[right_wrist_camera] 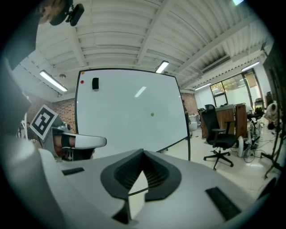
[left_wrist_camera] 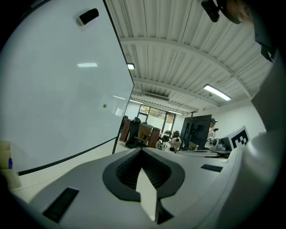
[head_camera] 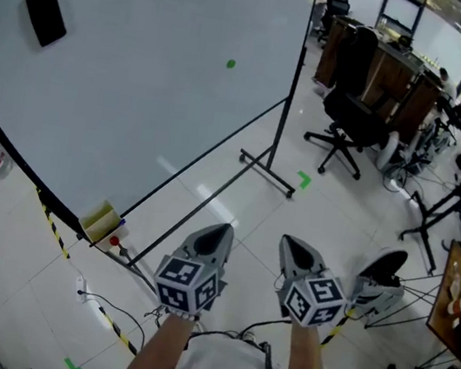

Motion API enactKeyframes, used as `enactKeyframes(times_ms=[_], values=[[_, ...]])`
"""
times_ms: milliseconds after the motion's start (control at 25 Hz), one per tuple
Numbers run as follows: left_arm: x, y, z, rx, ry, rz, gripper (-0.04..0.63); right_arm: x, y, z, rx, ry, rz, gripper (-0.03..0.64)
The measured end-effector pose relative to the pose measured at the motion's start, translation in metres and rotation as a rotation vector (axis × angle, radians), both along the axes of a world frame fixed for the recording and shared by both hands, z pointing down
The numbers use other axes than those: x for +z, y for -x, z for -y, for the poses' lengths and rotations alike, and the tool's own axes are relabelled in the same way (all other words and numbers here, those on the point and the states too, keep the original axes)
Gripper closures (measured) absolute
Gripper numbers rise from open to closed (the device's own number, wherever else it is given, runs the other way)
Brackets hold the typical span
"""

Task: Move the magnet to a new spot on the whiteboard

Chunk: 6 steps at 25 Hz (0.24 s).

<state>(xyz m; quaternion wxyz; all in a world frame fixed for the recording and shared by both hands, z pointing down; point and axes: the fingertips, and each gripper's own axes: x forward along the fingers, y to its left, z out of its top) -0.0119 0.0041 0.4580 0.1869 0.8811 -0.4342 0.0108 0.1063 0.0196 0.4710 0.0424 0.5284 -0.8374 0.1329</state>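
Magnet (head_camera: pixel 230 64): round green dot on whiteboard (head_camera: pixel 139 101); long axis indiscernible.

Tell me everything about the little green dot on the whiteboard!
The green magnet is a tiny round dot, plain bright green, stuck flat on the upright whiteboard. It sits alone, right of the board's middle, with bare white all around, far from the black eraser near the top left corner. Only the board touches it. It is too small to tell what it is made of.
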Motion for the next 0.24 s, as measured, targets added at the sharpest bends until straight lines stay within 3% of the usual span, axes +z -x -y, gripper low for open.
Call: enactKeyframes(times_ms=[240], values=[[0.001,-0.0063,-0.0042,0.0,-0.005,0.006,0.597,0.0073,-0.0089,-0.0034,0.005,0.01,0.011,0.617]])
